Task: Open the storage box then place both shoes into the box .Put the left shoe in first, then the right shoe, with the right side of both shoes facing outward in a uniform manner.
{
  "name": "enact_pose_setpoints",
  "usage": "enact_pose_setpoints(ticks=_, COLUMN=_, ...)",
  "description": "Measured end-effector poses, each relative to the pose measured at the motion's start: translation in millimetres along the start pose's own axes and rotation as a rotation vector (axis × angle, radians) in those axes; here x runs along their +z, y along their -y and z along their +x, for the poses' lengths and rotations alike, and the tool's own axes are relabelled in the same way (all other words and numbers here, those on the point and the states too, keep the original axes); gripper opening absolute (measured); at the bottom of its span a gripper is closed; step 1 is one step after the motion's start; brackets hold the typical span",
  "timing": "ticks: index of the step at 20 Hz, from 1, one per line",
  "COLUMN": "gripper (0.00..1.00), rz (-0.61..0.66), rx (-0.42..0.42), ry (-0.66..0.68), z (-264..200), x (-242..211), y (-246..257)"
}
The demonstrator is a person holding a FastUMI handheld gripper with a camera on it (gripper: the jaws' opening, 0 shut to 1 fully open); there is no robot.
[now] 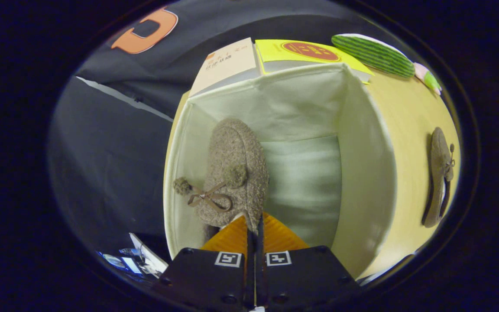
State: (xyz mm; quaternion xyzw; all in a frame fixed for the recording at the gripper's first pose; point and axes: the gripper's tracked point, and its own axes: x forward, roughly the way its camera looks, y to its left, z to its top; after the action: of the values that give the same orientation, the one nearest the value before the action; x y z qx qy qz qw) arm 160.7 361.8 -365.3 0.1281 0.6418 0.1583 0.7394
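Observation:
A cream fabric storage box [364, 173] stands open on the wooden table. My gripper [254, 223] is shut on the heel edge of a brown fuzzy shoe [234, 169] with a bow and pom-poms. That shoe hangs inside the box, close to the box's left wall, toe pointing away from me. The second brown shoe [440, 182] lies on the table to the right of the box, outside it.
Behind the box stand a beige carton [228, 60] and a yellow carton [306, 52]. A green striped item [373, 54] and a small pink-green object [427, 78] lie at the table's [409, 121] far right. Some clutter lies low on the left beside the box.

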Motion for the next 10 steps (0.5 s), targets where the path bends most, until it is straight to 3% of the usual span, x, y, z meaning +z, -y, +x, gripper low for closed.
enact_pose_setpoints(ticks=4, gripper=0.16, rz=-0.052, rx=0.027, ry=-0.002, z=5.9, x=-3.2, y=-5.1)
enact_pose_setpoints(ticks=8, gripper=1.0, rz=-0.109, rx=0.08, ry=-0.032, z=-34.3, x=-11.0, y=-12.0)
enact_pose_setpoints(ticks=10, gripper=1.0, rz=-0.127, rx=0.085, ry=-0.013, z=-53.0, x=-10.1, y=-9.5)
